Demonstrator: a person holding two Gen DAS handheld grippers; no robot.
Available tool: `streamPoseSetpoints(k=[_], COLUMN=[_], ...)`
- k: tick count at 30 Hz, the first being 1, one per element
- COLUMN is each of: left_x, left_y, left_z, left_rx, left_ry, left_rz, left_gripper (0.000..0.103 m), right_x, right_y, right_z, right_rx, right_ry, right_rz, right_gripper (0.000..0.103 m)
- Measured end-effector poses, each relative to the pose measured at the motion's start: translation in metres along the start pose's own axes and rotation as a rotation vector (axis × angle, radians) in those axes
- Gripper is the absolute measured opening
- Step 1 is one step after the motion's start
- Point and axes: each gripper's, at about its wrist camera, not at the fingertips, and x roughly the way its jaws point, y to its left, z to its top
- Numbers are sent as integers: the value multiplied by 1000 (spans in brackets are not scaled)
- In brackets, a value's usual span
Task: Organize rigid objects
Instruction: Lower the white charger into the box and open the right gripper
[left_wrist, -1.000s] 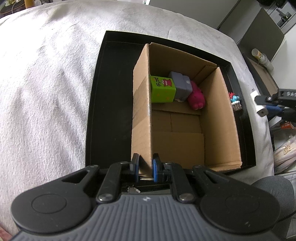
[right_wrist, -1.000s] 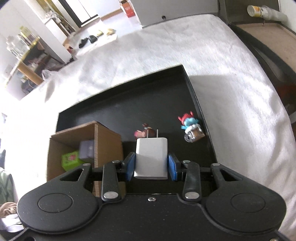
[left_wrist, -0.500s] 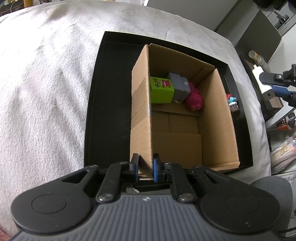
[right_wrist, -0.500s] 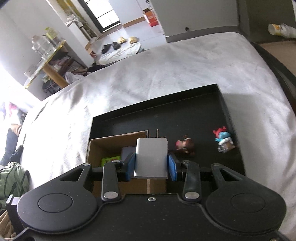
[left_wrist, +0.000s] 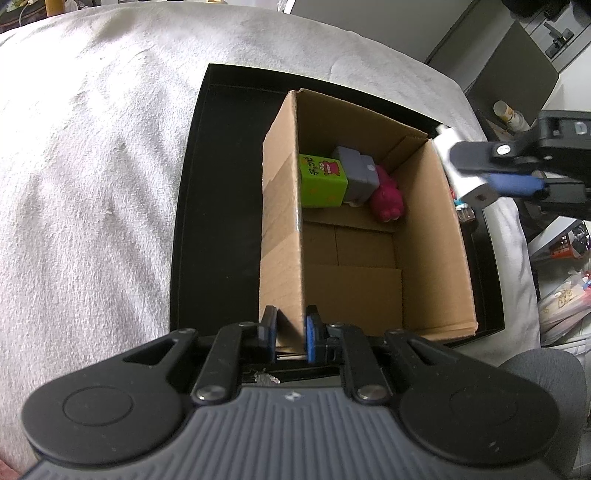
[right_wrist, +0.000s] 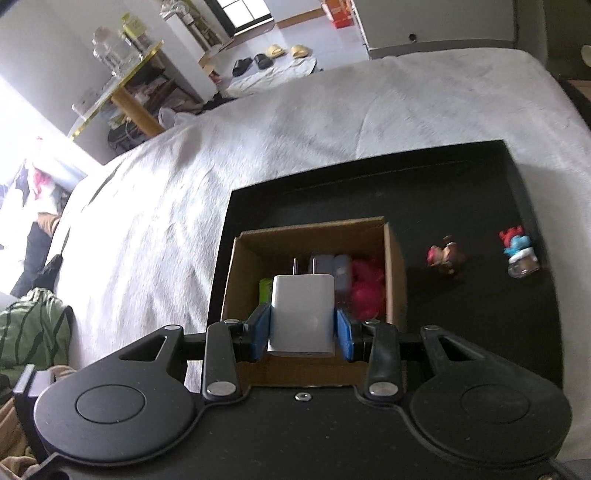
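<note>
An open cardboard box (left_wrist: 436, 236) stands on a black tray (left_wrist: 221, 192). Inside lie a green block (left_wrist: 321, 181), a grey block (left_wrist: 360, 173) and a pink toy (left_wrist: 386, 199). My left gripper (left_wrist: 290, 332) is shut on the box's near left wall. My right gripper (right_wrist: 302, 328) is shut on a white plug charger (right_wrist: 302, 310), held above the box (right_wrist: 236, 280); the charger also shows in the left wrist view (left_wrist: 458, 166) over the box's far right corner. Two small figurines, a brown one (right_wrist: 445, 258) and a blue one (right_wrist: 519, 251), lie on the tray right of the box.
The tray sits on a white blanket-covered bed (left_wrist: 92, 166). Beyond the bed's right edge are a dark cabinet (left_wrist: 517, 81), a bottle (left_wrist: 509, 114) and clutter. Across the room, a table (right_wrist: 125, 92) and shoes stand on the floor.
My right gripper has carried the charger leftward from over the tray to above the box. My left gripper has kept its hold on the box wall.
</note>
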Motion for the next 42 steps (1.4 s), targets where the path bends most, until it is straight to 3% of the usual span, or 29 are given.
streamPoseSetpoints(k=[21, 25, 31, 34, 42], left_x=[2, 1, -2, -2, -2], left_y=[2, 1, 1, 0, -2], left_z=[-1, -1, -3, -3, -5], left_rx=[10, 11, 9, 8, 12], left_ry=[-9, -10, -18, -17, -8], left_rz=[-12, -9, -7, -4, 10], left_gripper=[14, 14, 14, 14, 14], right_x=[59, 66, 42, 27, -2], right_y=[28, 27, 20, 19, -1], right_z=[-34, -37, -40, -41, -42], right_rx=[-12, -1, 7, -17, 14], right_ry=[84, 91, 66, 44, 2], right_rz=[-58, -37, -17, -20, -17], right_gripper=[37, 39, 41, 49, 49])
